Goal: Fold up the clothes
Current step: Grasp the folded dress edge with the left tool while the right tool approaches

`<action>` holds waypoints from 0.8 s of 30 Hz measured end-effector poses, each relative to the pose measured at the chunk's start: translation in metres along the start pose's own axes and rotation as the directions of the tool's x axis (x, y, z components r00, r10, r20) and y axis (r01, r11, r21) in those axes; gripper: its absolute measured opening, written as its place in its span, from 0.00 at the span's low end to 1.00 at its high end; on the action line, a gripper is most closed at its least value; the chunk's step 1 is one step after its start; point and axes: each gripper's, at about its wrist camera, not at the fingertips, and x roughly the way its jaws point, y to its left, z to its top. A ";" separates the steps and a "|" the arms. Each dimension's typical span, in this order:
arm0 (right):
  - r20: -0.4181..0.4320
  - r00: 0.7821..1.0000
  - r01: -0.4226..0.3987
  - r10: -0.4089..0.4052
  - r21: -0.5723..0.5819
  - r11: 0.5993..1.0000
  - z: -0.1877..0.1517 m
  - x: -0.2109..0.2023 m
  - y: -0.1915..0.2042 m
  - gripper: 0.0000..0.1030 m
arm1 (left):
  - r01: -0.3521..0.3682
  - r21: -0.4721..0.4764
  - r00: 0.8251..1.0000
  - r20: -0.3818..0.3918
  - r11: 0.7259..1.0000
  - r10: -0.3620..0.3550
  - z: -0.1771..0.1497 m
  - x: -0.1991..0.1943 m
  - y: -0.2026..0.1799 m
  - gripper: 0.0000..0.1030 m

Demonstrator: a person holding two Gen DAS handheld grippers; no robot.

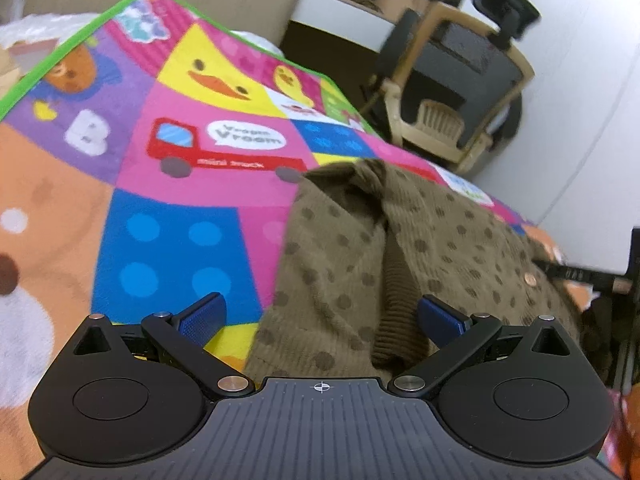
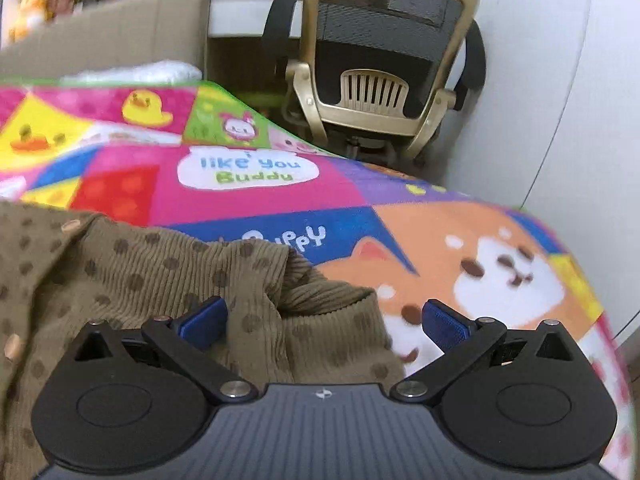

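Note:
An olive-brown corduroy garment (image 1: 400, 248) with darker dots and small buttons lies crumpled on a colourful cartoon play mat (image 1: 180, 208). In the left wrist view my left gripper (image 1: 322, 314) is open just above the garment's left edge and a ribbed band, with nothing between its blue pads (image 1: 202, 316). In the right wrist view the same garment (image 2: 140, 276) fills the lower left. My right gripper (image 2: 324, 320) is open over its bunched right end, with cloth under the gap but not pinched. The mat (image 2: 480, 264) shows a dog picture there.
A beige and black office chair (image 2: 372, 68) stands beyond the mat's far edge, also seen as the chair (image 1: 460, 88) at upper right. A cardboard panel (image 2: 120, 28) and a white desk (image 1: 340, 20) lie behind. A white wall (image 2: 580, 80) is at right. A black rod (image 1: 580, 274) crosses the garment's right side.

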 end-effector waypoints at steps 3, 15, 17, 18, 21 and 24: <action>0.054 0.998 -0.019 0.020 -0.024 1.000 0.002 -0.022 0.009 1.00 | 0.002 0.025 1.000 -0.016 1.000 -0.002 0.001 0.005 -0.003 1.00; 0.114 0.904 -0.361 0.411 -0.307 0.881 -0.043 -0.131 0.089 1.00 | 0.050 -0.027 0.999 -0.010 0.998 -0.050 0.008 0.014 -0.006 0.32; 0.114 0.897 -0.363 0.427 -0.363 0.858 -0.051 -0.141 0.104 1.00 | 0.063 -0.040 0.998 -0.022 0.997 -0.064 0.009 0.017 -0.008 0.12; 0.119 0.893 -0.358 0.433 -0.394 0.846 -0.055 -0.146 0.111 1.00 | 0.065 -0.054 0.998 -0.020 0.996 -0.066 0.010 0.015 -0.007 0.12; 0.139 0.882 -0.332 0.450 -0.494 0.804 -0.067 -0.160 0.135 1.00 | 0.115 -0.106 0.993 0.006 0.988 -0.115 0.017 0.005 -0.006 0.11; 0.119 0.864 -0.347 0.489 -0.563 0.750 -0.071 -0.162 0.168 1.00 | 0.193 -0.152 0.981 0.018 0.969 -0.192 0.025 -0.003 -0.006 0.11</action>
